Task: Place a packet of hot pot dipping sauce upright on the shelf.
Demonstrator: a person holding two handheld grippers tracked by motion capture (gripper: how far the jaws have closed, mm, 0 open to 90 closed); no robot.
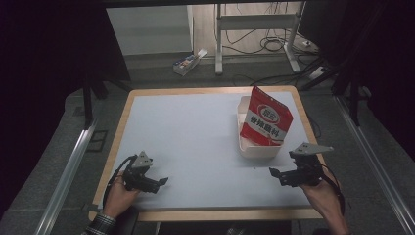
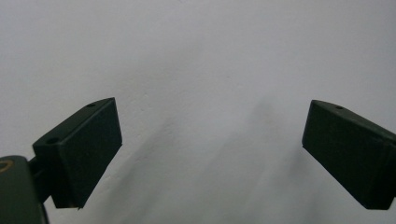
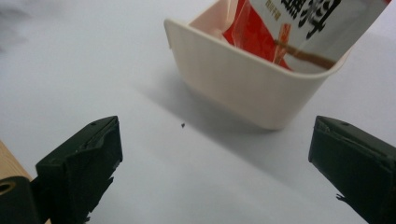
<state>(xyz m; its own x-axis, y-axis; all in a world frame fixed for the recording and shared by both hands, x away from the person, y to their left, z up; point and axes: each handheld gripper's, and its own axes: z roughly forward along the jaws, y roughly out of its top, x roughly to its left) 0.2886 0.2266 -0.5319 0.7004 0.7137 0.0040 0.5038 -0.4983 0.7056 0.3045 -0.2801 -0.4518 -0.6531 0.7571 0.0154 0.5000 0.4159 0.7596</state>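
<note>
A red and white snack bag [image 1: 265, 119] stands tilted in a cream plastic bin [image 1: 258, 149] at the table's right side. In the right gripper view the same bin [image 3: 243, 79] holds the bag [image 3: 299, 28] just beyond the jaws. My right gripper [image 1: 278, 175] is open near the front right of the table, below the bin and apart from it, with nothing between its jaws [image 3: 212, 163]. My left gripper [image 1: 160, 183] is open at the front left over bare white tabletop, also holding nothing [image 2: 210, 154].
The white tabletop [image 1: 191, 142] has a wooden rim. Beyond the far edge on the floor lie a small box [image 1: 187, 63], cables and a metal desk frame [image 1: 254, 29]. Metal rails run along both sides of the table.
</note>
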